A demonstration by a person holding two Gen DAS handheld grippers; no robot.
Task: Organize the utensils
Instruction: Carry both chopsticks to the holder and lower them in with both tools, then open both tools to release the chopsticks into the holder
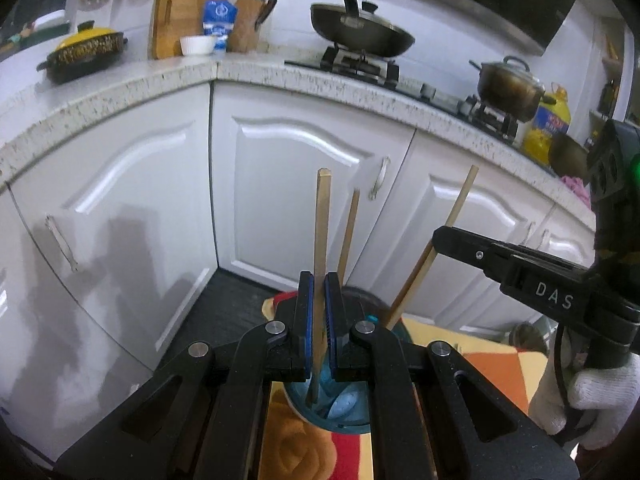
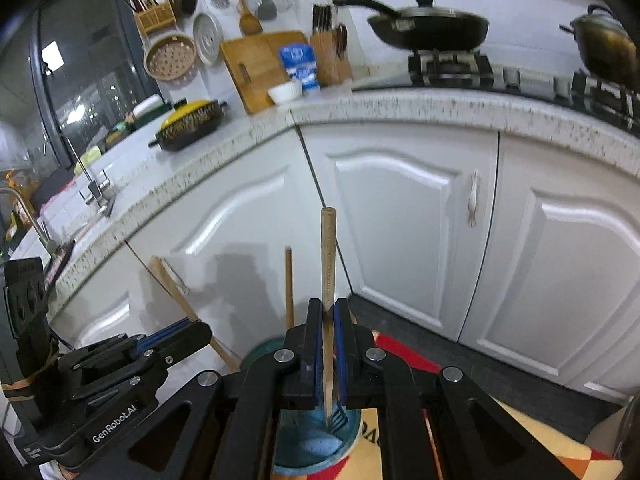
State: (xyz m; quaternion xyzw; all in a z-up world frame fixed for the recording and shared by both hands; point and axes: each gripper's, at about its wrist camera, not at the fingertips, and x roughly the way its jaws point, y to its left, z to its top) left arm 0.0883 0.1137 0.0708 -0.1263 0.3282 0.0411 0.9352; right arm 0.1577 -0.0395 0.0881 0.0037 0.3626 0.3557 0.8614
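both fingers (image 1: pixel 332 312) pinch chopstick (image 1: pixel 321 232) upright over holder (image 1: pixel 344 404).

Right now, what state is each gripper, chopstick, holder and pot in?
Left gripper: shut on a chopstick.
Left chopstick: upright, tip down in the blue cup.
Right gripper: shut on a chopstick.
Right chopstick: upright, tip in the cup.
Third chopstick: standing free, ungripped.
Blue cup: upright, open-topped.
Wok: lidded, on the stove.
Yellow-lidded pot: closed.
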